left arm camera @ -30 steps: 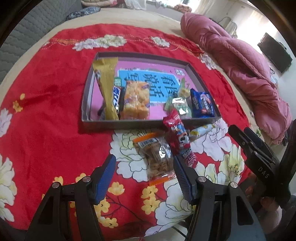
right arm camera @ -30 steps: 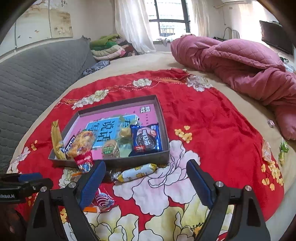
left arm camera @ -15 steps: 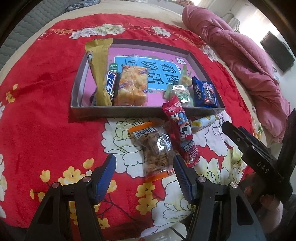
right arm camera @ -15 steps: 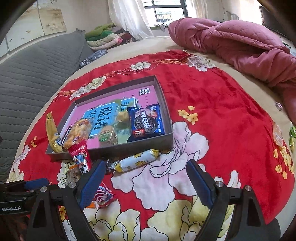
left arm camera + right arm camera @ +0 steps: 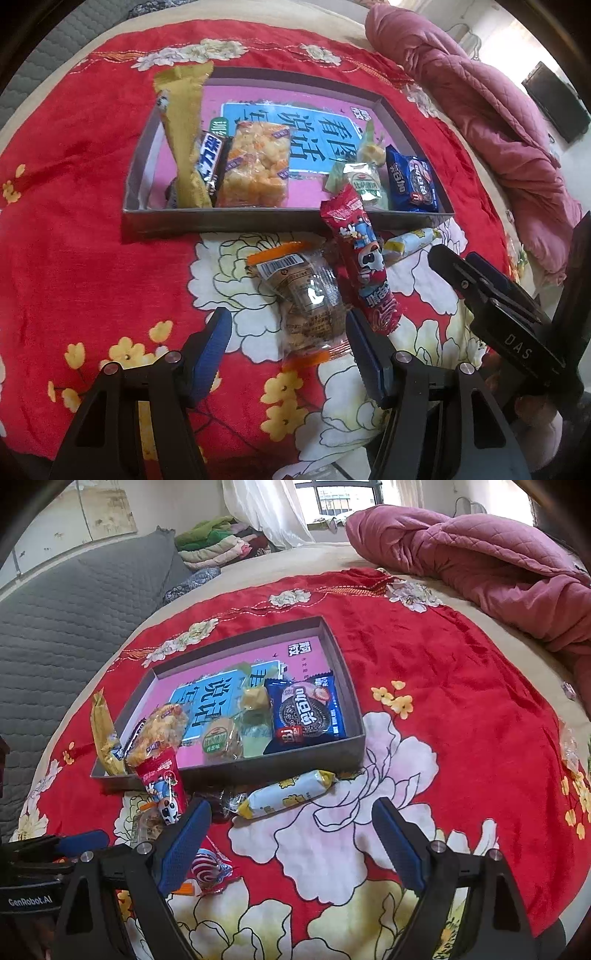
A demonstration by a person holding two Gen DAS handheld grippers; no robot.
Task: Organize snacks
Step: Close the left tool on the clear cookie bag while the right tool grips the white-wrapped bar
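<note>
Snacks [image 5: 255, 166] crowd the box [image 5: 258, 218], hiding its pink floor's print.

Both grippers [image 5: 288, 347] apparently sank lower.

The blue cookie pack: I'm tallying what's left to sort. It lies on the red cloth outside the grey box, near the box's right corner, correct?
Not quite. The blue cookie pack is already inside the grey box, in its near right corner, as the right wrist view shows. The snack lying on the red cloth outside is the white-and-yellow one.
</note>
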